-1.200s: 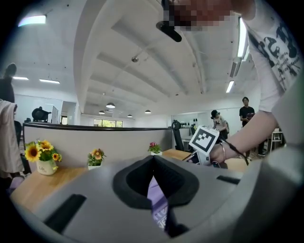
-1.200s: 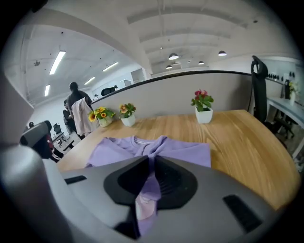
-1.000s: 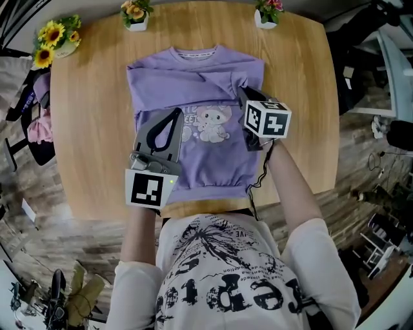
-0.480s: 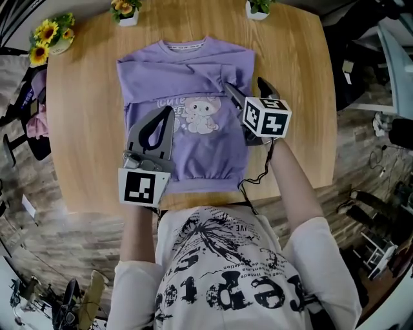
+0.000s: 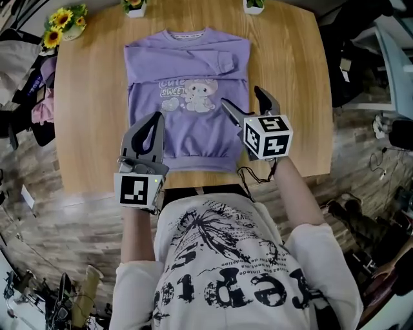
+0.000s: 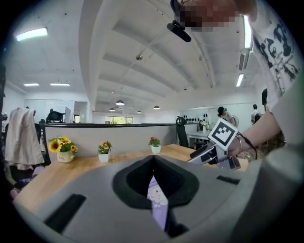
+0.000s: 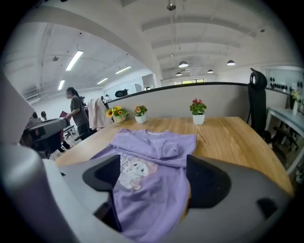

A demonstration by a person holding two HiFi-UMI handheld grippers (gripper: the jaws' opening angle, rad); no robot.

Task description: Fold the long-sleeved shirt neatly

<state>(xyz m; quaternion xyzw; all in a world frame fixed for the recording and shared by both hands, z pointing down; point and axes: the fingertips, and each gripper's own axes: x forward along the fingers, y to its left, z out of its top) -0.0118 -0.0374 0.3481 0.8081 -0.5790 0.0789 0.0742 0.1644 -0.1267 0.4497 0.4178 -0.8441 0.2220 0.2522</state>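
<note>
A purple long-sleeved shirt (image 5: 187, 97) with a cartoon print lies flat on the wooden table (image 5: 290, 77), collar at the far side. A sleeve is folded across the chest, its cuff (image 5: 226, 61) near the right shoulder. My left gripper (image 5: 157, 120) is shut and empty over the shirt's near left edge; a sliver of purple cloth (image 6: 159, 204) shows below its jaws. My right gripper (image 5: 244, 98) hovers over the shirt's right edge. Its jaws have just been opening and stand open with nothing gripped; the shirt (image 7: 152, 142) lies beneath them.
Sunflowers (image 5: 61, 22) and two small flower pots (image 5: 134, 6) (image 5: 253, 5) stand along the table's far edge. The near table edge is just behind the hem. A person (image 7: 76, 111) stands beyond the table on the left, and an office chair (image 7: 256, 104) on the right.
My right gripper let go of the cloth near the right shoulder, opened, and drew back toward the near edge. My left gripper, still shut, also pulled back toward the hem.
</note>
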